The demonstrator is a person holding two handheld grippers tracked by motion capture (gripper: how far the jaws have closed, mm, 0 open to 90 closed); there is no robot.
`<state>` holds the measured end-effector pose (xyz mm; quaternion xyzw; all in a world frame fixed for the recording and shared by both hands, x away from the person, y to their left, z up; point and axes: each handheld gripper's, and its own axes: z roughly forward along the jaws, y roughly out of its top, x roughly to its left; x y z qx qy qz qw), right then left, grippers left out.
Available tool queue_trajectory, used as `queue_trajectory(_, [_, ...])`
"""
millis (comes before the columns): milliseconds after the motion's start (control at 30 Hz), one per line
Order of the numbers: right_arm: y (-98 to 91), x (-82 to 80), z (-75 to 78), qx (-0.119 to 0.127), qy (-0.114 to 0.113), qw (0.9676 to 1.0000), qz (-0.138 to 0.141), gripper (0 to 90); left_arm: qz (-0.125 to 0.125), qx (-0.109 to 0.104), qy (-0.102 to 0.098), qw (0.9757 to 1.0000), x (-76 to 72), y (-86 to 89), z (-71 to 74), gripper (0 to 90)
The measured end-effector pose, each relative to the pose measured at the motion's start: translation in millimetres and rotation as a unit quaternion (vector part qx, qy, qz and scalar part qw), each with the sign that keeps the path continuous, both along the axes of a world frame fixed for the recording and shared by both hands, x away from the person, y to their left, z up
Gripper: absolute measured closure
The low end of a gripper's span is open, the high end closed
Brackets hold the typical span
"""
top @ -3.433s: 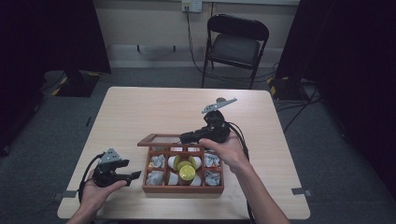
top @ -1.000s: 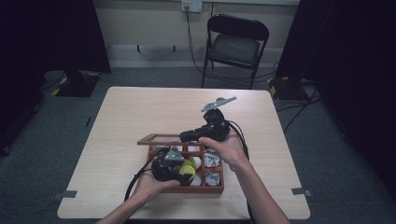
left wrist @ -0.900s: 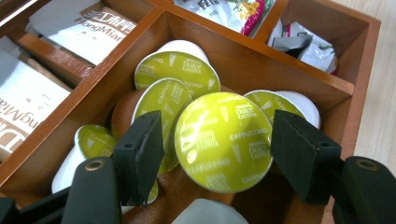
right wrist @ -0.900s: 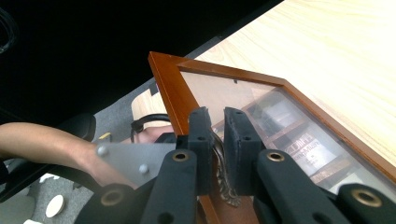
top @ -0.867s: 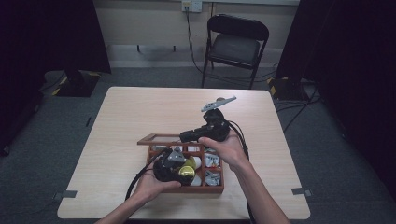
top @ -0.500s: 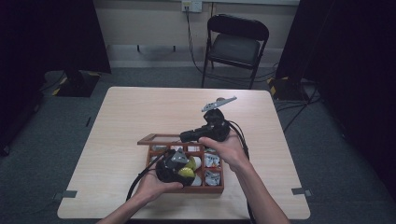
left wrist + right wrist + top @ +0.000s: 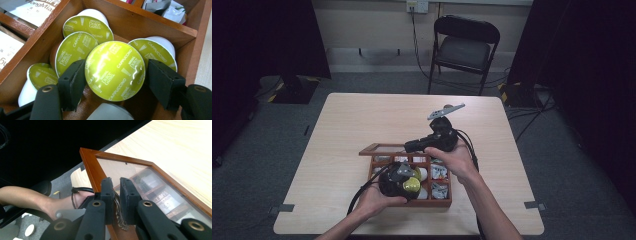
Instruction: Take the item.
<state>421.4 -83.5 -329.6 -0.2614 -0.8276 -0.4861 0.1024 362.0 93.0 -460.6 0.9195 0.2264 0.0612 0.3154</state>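
left gripper (image 7: 113,72): jaws spread, angled down | right gripper (image 7: 115,187): jaws nearly closed, seemingly clamped

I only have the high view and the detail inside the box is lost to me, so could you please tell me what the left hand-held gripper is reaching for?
Observer: The left hand-held gripper has its jaws on either side of a white coffee capsule with a shiny green foil lid.
Operator: Thank you. Is it alone in that compartment?
Observer: No, four more green-lidded capsules lie around it.
Operator: And what is the right hand-held gripper doing?
Observer: The right hand-held gripper is clamped on a small metal clasp on the front edge of the glass-paned wooden lid, holding it up.
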Motion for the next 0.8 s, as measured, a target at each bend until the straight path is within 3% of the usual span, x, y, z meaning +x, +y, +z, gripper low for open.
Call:
queue_trajectory(167, [0.4, -0.3, -0.3, 0.0, 0.0, 1.0, 0.001, 81.7, 0.002, 0.008, 0.0, 1.0, 0.7, -2.3, -0.9, 37.1])
queue_trajectory(500, [-0.1, -0.4, -0.6, 0.001, 0.0, 1.0, 0.001, 81.6, -0.005, 0.015, -0.015, 0.9998, -3.9, -3.0, -0.8, 38.0])
queue_trajectory(633, [-0.4, -0.5, -0.8, 0.001, 0.0, 1.0, 0.001, 81.7, -0.006, 0.007, -0.011, 0.9999, -2.9, -1.0, 0.1, 38.0])
queue_trajectory(667, [-0.1, -0.7, -0.8, 0.001, 0.0, 1.0, 0.001, 81.7, -0.007, -0.005, -0.014, 0.9999, -3.6, 0.0, 0.9, 38.0])
queue_trajectory(800, [-0.4, -0.4, -0.7, 0.001, 0.0, 1.0, 0.001, 81.7, -0.01, -0.005, -0.019, 0.9998, -6.7, 0.6, 2.8, 38.0])
